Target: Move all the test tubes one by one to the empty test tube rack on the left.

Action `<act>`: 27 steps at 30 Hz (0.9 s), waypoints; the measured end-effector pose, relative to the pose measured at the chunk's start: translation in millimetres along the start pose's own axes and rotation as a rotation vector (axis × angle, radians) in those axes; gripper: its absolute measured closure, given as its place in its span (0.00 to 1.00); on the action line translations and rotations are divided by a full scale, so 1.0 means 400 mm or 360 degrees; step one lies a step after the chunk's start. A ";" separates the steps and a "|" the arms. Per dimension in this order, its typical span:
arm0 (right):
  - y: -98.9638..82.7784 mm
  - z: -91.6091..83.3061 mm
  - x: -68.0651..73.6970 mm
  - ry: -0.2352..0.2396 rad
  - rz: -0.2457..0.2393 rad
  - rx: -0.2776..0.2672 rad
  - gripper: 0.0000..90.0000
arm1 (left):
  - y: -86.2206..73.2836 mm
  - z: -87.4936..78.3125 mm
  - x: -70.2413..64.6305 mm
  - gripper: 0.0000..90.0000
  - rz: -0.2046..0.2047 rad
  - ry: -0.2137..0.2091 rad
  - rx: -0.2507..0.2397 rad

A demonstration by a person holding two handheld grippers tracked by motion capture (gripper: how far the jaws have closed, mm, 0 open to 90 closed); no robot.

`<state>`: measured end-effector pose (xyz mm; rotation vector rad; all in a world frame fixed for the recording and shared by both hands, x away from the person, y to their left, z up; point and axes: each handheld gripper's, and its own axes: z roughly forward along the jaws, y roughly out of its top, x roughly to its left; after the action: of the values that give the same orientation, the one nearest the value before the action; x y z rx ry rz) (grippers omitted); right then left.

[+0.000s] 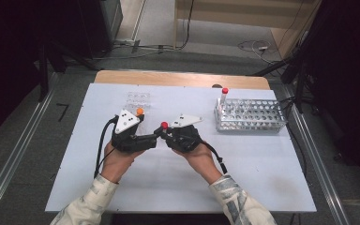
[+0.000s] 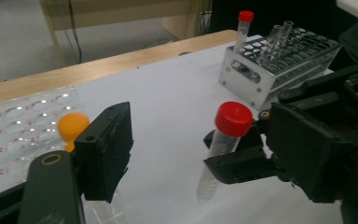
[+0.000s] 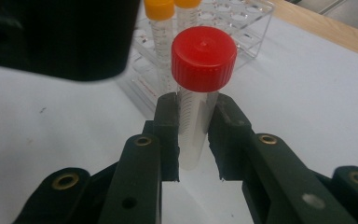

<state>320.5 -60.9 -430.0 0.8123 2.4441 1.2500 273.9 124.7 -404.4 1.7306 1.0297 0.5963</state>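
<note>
Right gripper view: we see the red-capped tube [image 3: 196, 112] upright between our right gripper [image 3: 196, 140] jaws, pads pressed on its clear body just under the cap, tip hanging clear above the white table [image 3: 307, 93]. High view puts this tube [image 1: 164, 125] near the table's middle, between our two hands and held off the surface. Left gripper view shows the same tube [image 2: 223, 144] tilted slightly, gripped by the right gripper [image 2: 242, 158] at mid-body.

Our left gripper [image 1: 145, 140] points toward the right one, jaws well apart with nothing between the pads; one black jaw [image 2: 105, 149] stands beside an orange-capped tube [image 2: 72, 128] without gripping it.

Behind that orange cap lies a clear plastic well rack [image 2: 32, 126], with two orange-capped tubes [image 3: 161, 28] standing in it. Farther off to the right sits the metal tube rack [image 1: 251, 115], carrying another red-capped tube [image 1: 223, 96] at its left end and a few uncapped clear tubes [image 2: 279, 35]. We note patterned sleeves [image 1: 236, 201] at the bottom edge.
</note>
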 end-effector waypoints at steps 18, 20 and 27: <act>0.002 0.010 0.033 0.0072 -0.0028 0.0008 0.79 | -0.015 0.013 -0.025 0.76 0.0176 -0.0071 0.0061; 0.002 0.009 0.032 0.0072 -0.0027 0.0010 0.80 | -0.015 0.013 -0.025 0.76 0.0177 -0.0070 0.0062; 0.003 0.007 0.033 0.0077 -0.0024 0.0006 0.79 | -0.013 0.010 -0.022 0.77 0.0156 -0.0071 0.0051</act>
<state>311.8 -50.7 -430.4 0.7720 2.4861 1.2742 270.7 116.0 -410.1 1.8225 0.9321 0.6030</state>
